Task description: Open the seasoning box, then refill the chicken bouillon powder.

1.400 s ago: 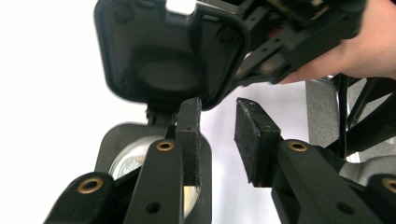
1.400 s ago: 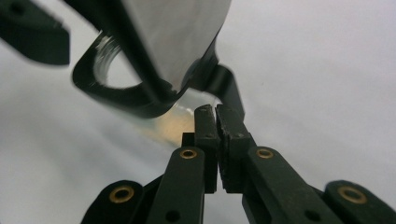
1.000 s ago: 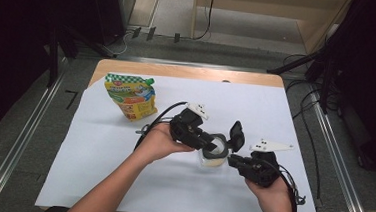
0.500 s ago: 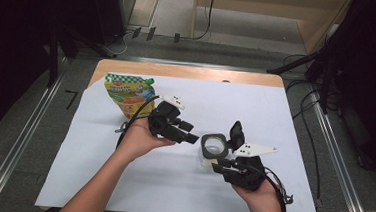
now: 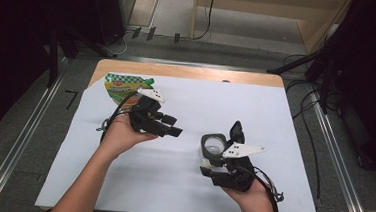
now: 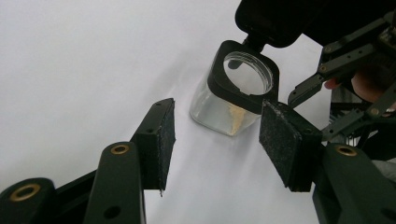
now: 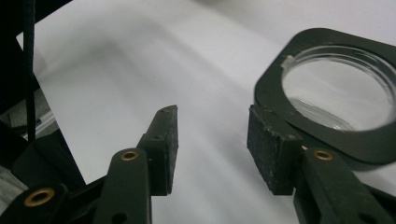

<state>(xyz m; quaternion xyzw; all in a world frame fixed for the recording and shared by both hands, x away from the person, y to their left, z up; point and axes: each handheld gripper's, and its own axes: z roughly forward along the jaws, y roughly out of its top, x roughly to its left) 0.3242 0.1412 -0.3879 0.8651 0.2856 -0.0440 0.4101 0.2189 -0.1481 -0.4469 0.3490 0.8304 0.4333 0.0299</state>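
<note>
A clear jar with a black square collar stands open-topped on the white table cover, right of centre. In the left gripper view the jar holds a little yellowish residue. My left gripper is open and apart from the jar, to its left, with the jar beyond its empty jaws. My right gripper sits right beside the jar. Its jaws stand open around bare table, with the jar's collar just past the right-hand pad.
A green and yellow snack pouch lies at the table's back left, just behind my left hand. The white cover runs bare toward the back right and the front. Metal rails and cables lie on the floor on both sides.
My left gripper has let go of the jar and drawn back to the left. My right gripper has shifted left, closer to the jar, which has stayed in place.
</note>
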